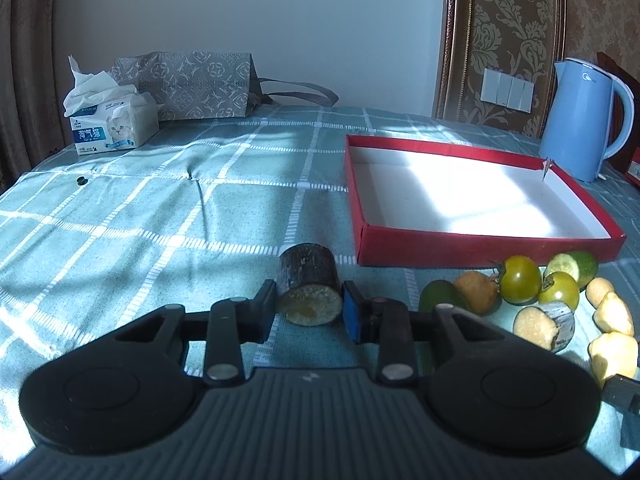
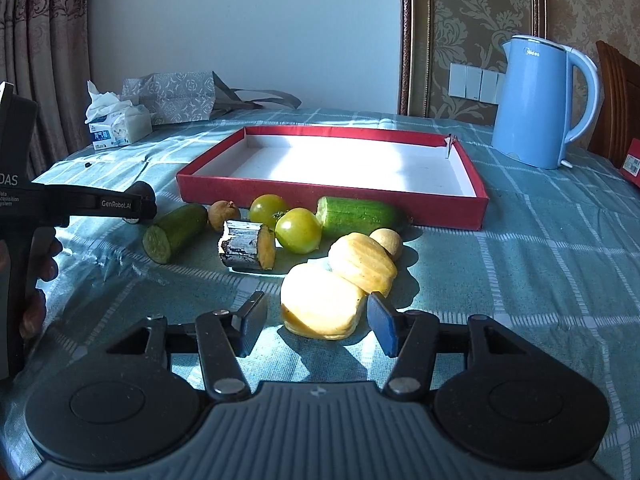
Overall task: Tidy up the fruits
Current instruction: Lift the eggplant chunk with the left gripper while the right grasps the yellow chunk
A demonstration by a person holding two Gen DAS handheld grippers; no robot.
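In the left wrist view my left gripper is shut on a short sugarcane piece with dark bark and a pale cut face, low over the checked cloth. My right gripper stands open around a large peeled yellow chunk. Its right pad sits close to the chunk and a small gap shows at the left finger. Behind lie a second yellow chunk, two green tomatoes, two cucumber pieces, another sugarcane piece and small brown fruits. The red box holds nothing.
A blue kettle stands at the back right beside the box. A tissue pack and a patterned paper bag sit at the back left. A person's hand holds the left gripper at the left edge.
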